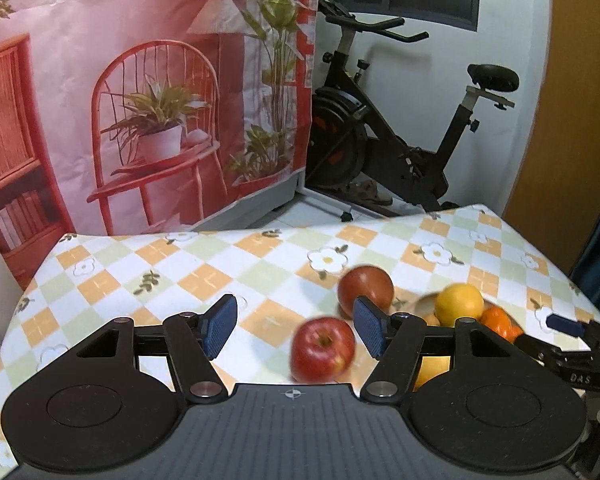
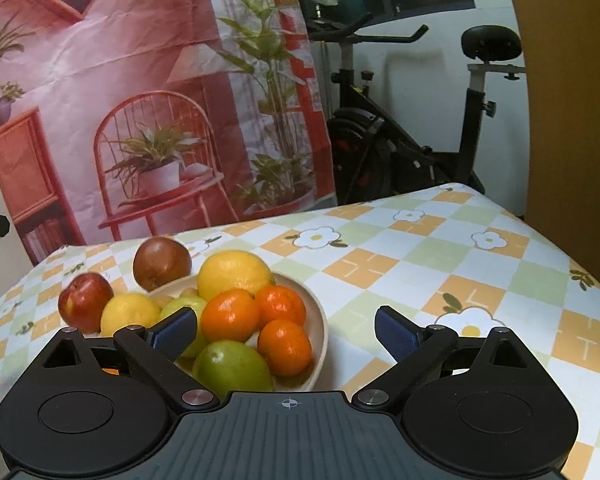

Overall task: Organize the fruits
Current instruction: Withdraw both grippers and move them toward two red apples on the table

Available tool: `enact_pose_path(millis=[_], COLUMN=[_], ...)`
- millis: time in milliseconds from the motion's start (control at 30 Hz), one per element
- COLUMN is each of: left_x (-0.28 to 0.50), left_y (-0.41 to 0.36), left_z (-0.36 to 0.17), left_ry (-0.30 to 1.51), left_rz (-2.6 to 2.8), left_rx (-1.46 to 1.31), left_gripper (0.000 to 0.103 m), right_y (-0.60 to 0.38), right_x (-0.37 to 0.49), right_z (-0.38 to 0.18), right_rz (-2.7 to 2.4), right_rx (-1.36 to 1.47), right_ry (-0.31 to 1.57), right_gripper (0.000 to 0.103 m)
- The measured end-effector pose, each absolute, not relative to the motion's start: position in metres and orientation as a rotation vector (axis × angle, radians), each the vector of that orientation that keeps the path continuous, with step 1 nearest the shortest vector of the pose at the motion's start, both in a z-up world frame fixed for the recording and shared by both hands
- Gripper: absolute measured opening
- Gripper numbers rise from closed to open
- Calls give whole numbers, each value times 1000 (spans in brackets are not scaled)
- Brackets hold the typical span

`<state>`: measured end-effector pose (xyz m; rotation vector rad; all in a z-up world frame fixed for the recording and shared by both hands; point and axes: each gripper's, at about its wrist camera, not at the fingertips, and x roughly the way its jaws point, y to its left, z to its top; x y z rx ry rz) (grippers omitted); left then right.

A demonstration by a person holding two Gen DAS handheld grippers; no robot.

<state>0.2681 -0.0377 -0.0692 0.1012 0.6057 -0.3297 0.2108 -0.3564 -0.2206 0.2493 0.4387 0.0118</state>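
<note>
A cream bowl (image 2: pixel 317 312) holds lemons (image 2: pixel 234 274), several oranges (image 2: pixel 230 320) and green fruit (image 2: pixel 232 368). A red apple (image 2: pixel 84 301) and a darker brown-red apple (image 2: pixel 162 262) lie on the checked tablecloth left of the bowl. My left gripper (image 1: pixel 296 326) is open and empty, with the red apple (image 1: pixel 323 350) between its fingers, nearer the right one. The dark apple (image 1: pixel 364 290) lies just beyond. My right gripper (image 2: pixel 286 332) is open and empty, hovering over the bowl's near right side; it also shows in the left wrist view (image 1: pixel 567 330).
The table (image 2: pixel 439 264) has a floral checked cloth, with bare cloth to the right of the bowl. A printed pink backdrop (image 1: pixel 140 92) hangs behind the table. An exercise bike (image 1: pixel 399 132) stands beyond the far edge.
</note>
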Motion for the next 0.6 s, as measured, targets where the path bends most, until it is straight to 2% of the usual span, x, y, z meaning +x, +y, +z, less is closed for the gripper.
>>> enact_pose_path(millis=[233,400,467,533,600], left_x=[293,311,323,333,340], left_y=[-32,-34,-32,-30,-26], left_z=[-54,-68,-78,-90,-99], left_ry=[605,644,682,719,737], left_rz=[-390,-451,-454,-454,-464], left_rx=[138,138,108,64,27], left_gripper=[67,67,65,55,54], right_y=[-331,-293,-275,-257,-240], right_x=[222,243,253,263,273], right_z=[-188,-169,-165,-163,-162], right_rz=[46,131,172,214,251], right_rx=[240,201,178,147,114], right_ry=[402,409,417,432,448], right_gripper=[94,94,94,94,94])
